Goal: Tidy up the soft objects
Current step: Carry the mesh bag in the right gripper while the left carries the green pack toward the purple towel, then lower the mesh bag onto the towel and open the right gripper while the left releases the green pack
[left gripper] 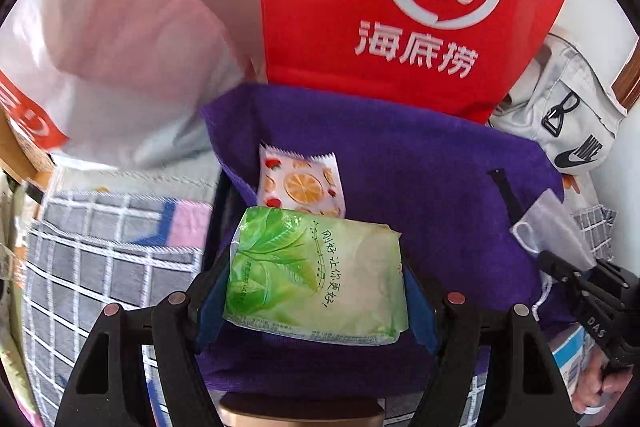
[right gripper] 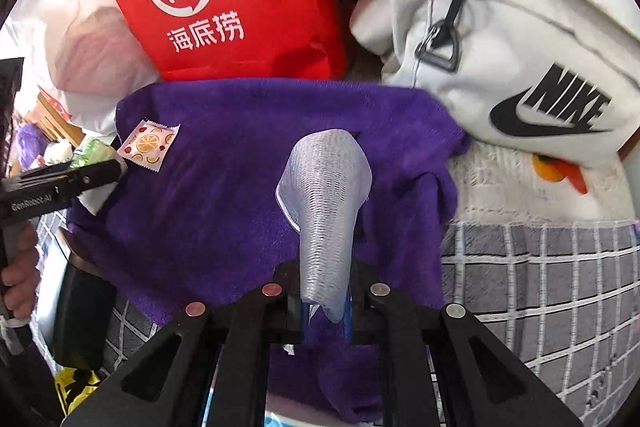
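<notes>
My left claw (left gripper: 316, 287) is spread wide, clamping the green tissue pack (left gripper: 316, 275) over the purple towel (left gripper: 420, 179); my right claw (right gripper: 326, 307) pinches the white mesh cloth (right gripper: 326, 195), fruit sachet (right gripper: 149, 145) at ten o'clock.

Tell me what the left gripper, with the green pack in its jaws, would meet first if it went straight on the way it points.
Probably the purple towel. The left gripper points steeply down over it, and the small orange-print packet lies just ahead of the green pack; depth is unclear, so the packet might be touched first.

purple towel (right gripper: 248, 187); green leaf-print tissue pack (left gripper: 316, 275); red bag (left gripper: 400, 7); grey-white checked sheet (right gripper: 540, 275)
</notes>
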